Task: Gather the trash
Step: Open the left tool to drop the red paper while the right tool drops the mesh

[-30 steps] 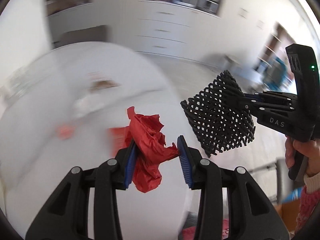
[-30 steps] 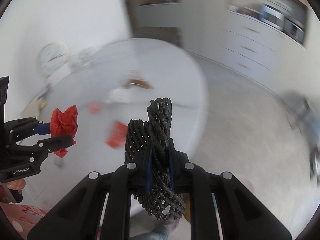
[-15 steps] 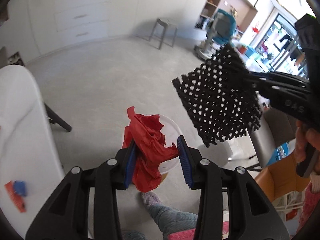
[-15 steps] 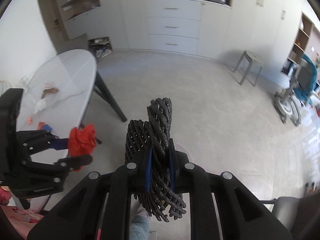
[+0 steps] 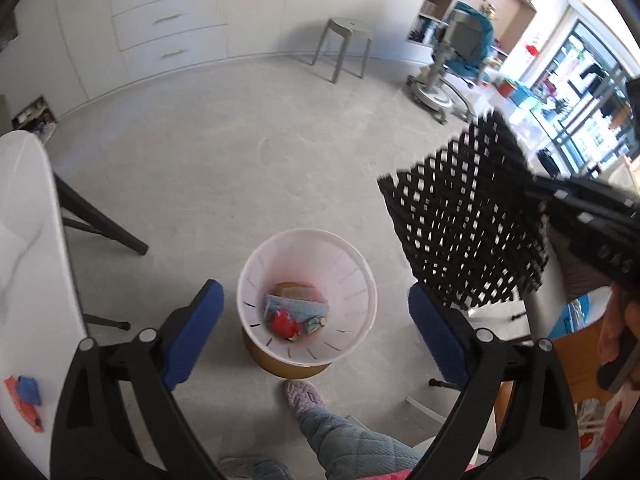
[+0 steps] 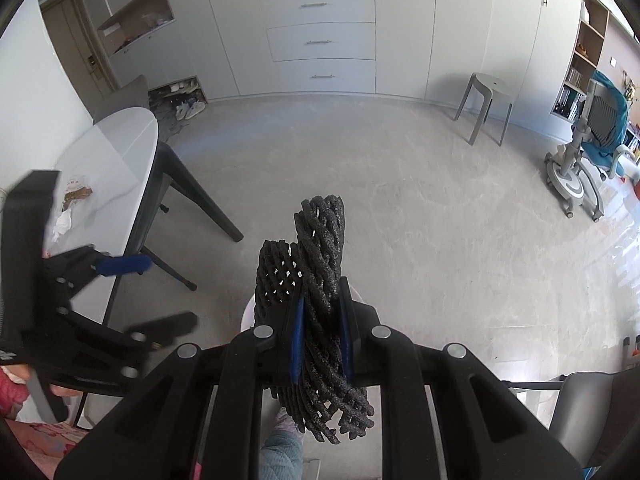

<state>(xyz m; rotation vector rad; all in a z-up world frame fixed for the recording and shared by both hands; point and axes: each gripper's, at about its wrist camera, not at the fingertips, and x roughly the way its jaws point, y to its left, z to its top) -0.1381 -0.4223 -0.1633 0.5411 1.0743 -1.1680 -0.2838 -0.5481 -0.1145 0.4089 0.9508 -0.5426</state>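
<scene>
Trash sits at the bottom of our white bin (image 5: 362, 276), which stands on the gray floor (image 5: 224, 168) right under our left gripper (image 5: 316, 332). Down inside it we see a red crumpled paper (image 5: 282, 323), some light blue bits (image 5: 298, 307) just above the red one, and a tan piece (image 5: 294, 290) at 12 o'clock from them. Our left gripper is wide open and holds nothing, with its two blue pads (image 5: 192, 332) on each side of the bin in the left wrist view

Our right gripper (image 6: 322, 350) is squeezed tight on a black foam net (image 6: 318, 280). In the left wrist view the black foam net (image 5: 468, 224) hangs in the air at 2 o'clock from the bin, up and apart from it, and we can see floor through its holes

At 9 o'clock we see the white table (image 5: 28, 248). A small red and blue scrap (image 5: 24, 394) lies on it near the bottom edge. More scraps (image 6: 70, 204) lie farther along the table (image 6: 116, 160) in the right wrist view

Our foot in a fuzzy slipper (image 5: 304, 398) stands just below the bin at 6 o'clock. A gray stool (image 5: 346, 46) stands far off by the drawers (image 5: 168, 20) at 12 o'clock
</scene>
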